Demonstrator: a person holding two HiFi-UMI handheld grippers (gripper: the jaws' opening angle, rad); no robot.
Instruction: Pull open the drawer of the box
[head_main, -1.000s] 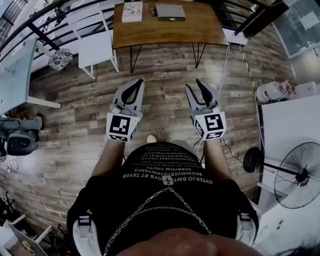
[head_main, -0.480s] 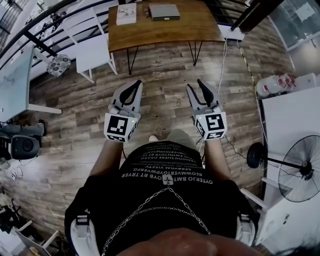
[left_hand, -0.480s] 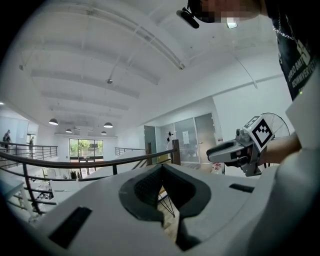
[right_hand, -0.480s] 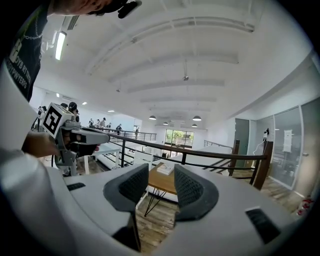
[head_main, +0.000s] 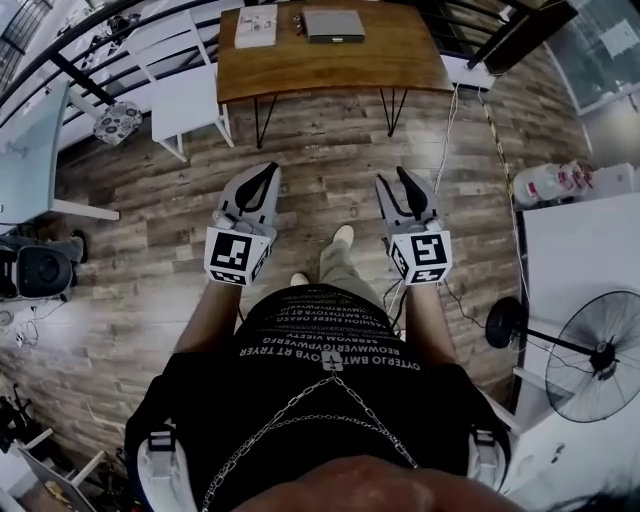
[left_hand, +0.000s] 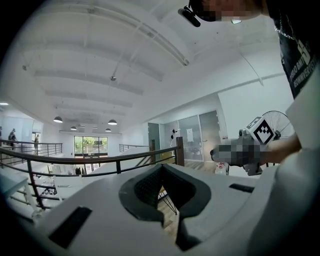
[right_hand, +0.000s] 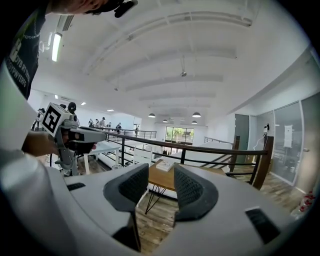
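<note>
A wooden table (head_main: 330, 62) stands ahead across the floor, with a flat grey box (head_main: 334, 25) and a white box (head_main: 257, 26) on top; neither shows a drawer from here. Both grippers are held in the air well short of it. My left gripper (head_main: 270, 170) has its tips together with nothing between them; in the left gripper view the left gripper (left_hand: 161, 167) shows its pads meeting at the front. My right gripper (head_main: 393, 178) stands open and holds nothing. In the right gripper view the table (right_hand: 161, 178) and the white box (right_hand: 165, 164) show through the right gripper (right_hand: 160, 172).
A white chair (head_main: 185, 100) stands left of the table, and a black railing (head_main: 90, 70) runs behind it. A white desk (head_main: 30, 150) is at the far left. A white counter (head_main: 580, 250) and a floor fan (head_main: 590, 355) are on the right. A cable (head_main: 445, 120) lies on the plank floor.
The person has stepped toward the table; a leg and shoe now show between the grippers. Both grippers have shifted slightly, keeping their jaws unchanged.
</note>
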